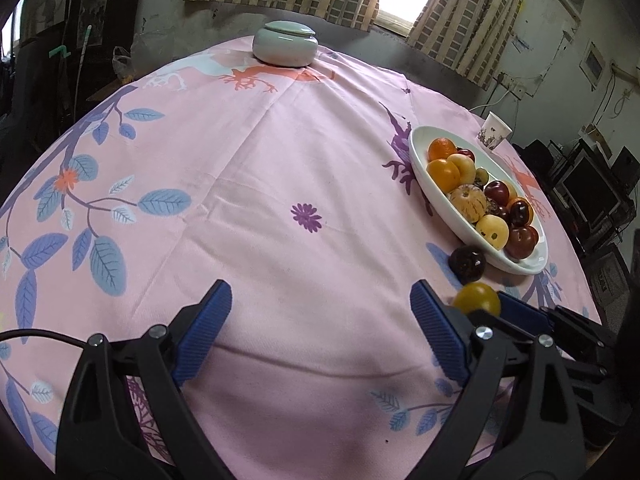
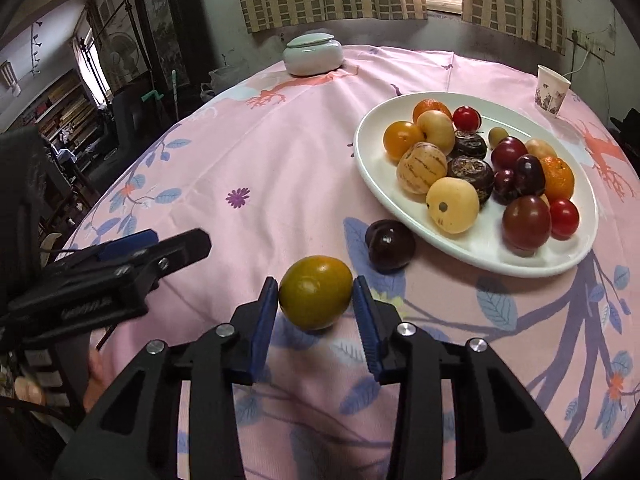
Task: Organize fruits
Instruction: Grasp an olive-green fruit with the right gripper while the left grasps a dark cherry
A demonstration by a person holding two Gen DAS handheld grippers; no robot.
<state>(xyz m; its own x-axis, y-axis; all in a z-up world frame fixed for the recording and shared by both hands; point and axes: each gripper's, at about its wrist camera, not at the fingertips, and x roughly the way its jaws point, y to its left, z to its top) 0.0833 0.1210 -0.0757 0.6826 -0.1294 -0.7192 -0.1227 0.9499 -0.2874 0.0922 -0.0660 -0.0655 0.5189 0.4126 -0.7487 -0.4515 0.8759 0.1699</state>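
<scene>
Right gripper [image 2: 315, 296]: blue ribbed pads on both flanks of a greenish-yellow fruit [image 2: 316, 292], each pad touching or as good as touching its side; read as a grasp on the fruit. The fruit sits low on the pink floral tablecloth [image 2: 248, 152]; whether it rests on the cloth or is just clear of it cannot be told. Left gripper [image 1: 320, 320]: jaws spread wide, nothing between the pads, only bare cloth under them; it points down at the near part of the table, left of the right gripper. In the right wrist view the left gripper shows at the left edge, its black fingers reaching toward the middle, well apart from the fruit. Just beyond the grasped fruit, a dark purple fruit [image 2: 390, 246] lies on the cloth, close against the near rim of the white oval plate [image 2: 480, 256], contact with the rim not resolvable. The plate lies on the right half of the table and holds a heap of fruit: orange and pale yellow ones toward the far end, a striped cream one and two dark brown rough ones in the middle, dark red, purple and small bright red ones toward the near right end. Further out: a lidded pale ceramic jar [image 2: 313, 55] at the far edge of the table, a paper cup [image 2: 552, 90] at the far right, upright, apart from the plate. Behind: checked curtains and a bright window
</scene>
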